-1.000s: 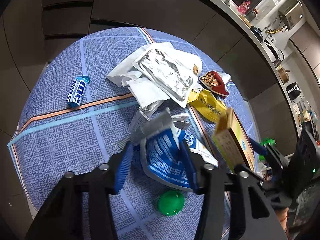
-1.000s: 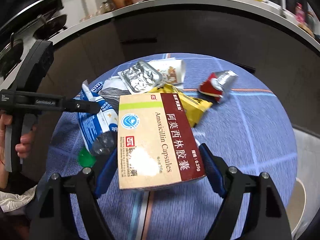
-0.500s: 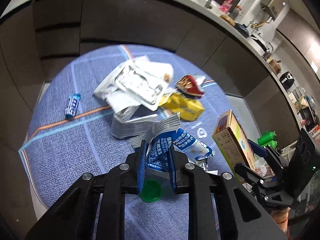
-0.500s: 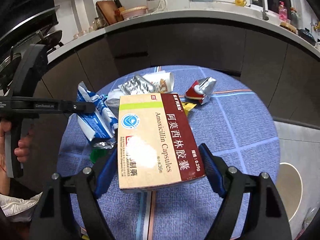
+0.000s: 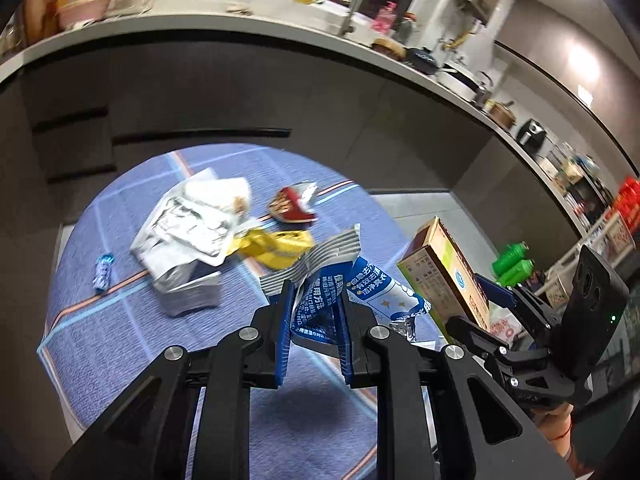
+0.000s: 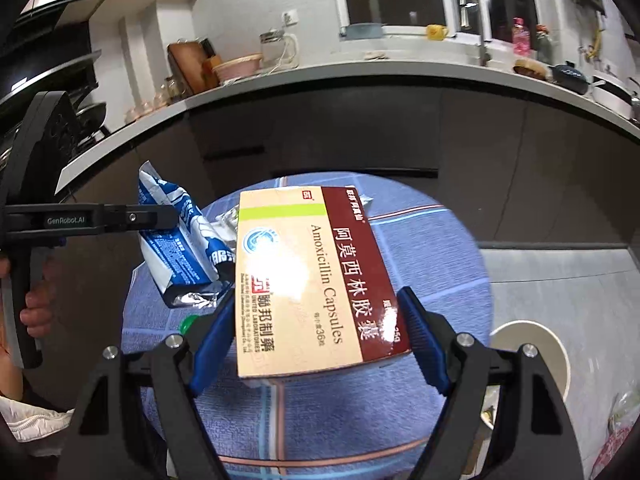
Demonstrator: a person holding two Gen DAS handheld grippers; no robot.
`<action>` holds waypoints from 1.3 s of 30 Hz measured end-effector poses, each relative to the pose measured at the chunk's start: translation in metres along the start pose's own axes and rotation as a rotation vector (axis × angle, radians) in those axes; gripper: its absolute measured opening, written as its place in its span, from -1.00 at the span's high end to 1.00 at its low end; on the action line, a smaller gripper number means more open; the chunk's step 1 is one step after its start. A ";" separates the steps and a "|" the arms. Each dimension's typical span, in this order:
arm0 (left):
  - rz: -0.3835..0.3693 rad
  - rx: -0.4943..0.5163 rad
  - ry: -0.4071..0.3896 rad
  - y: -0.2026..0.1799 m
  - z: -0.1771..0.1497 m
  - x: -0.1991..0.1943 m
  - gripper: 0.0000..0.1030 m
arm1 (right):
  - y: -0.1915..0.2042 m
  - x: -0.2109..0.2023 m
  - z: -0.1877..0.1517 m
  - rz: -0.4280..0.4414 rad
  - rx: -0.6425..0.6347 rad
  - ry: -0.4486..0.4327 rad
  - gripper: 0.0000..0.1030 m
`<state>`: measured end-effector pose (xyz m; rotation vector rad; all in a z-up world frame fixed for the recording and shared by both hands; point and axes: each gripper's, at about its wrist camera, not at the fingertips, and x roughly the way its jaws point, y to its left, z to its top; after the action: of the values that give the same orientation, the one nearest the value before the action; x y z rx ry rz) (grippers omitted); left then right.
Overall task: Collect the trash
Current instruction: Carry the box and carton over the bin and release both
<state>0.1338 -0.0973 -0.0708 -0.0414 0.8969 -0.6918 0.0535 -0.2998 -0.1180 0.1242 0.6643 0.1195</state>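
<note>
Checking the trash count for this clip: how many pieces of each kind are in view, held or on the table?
Boxes: 1, the medicine box in the right gripper.
Pouches and wrappers: 6: blue pouch in the left gripper, red, yellow, two silver, small blue.
Total: 7

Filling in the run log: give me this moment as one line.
left claw: shut on blue pouch | right claw: shut on medicine box | both lifted above table | wrappers left
</note>
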 end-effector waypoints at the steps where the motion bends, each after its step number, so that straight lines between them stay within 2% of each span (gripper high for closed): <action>1: -0.007 0.009 -0.001 -0.005 0.001 0.001 0.65 | -0.004 -0.006 0.000 -0.012 0.008 -0.008 -0.53; 12: -0.118 0.137 0.021 -0.078 0.021 0.038 0.65 | -0.067 -0.057 -0.017 -0.155 0.097 -0.048 -0.53; 20: -0.188 0.200 0.057 -0.133 0.034 0.089 0.65 | -0.122 -0.073 -0.053 -0.272 0.177 -0.014 -0.53; 25: -0.216 0.232 0.094 -0.163 0.037 0.128 0.65 | -0.162 -0.068 -0.084 -0.338 0.251 0.042 -0.53; 32: -0.238 0.280 0.186 -0.201 0.030 0.198 0.65 | -0.204 -0.039 -0.120 -0.379 0.335 0.130 -0.53; 39: -0.190 0.339 0.277 -0.225 0.018 0.269 0.65 | -0.241 -0.006 -0.148 -0.389 0.382 0.215 -0.53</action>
<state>0.1402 -0.4320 -0.1789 0.2811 1.0370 -1.0372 -0.0264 -0.5272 -0.2668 0.3498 0.9093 -0.3754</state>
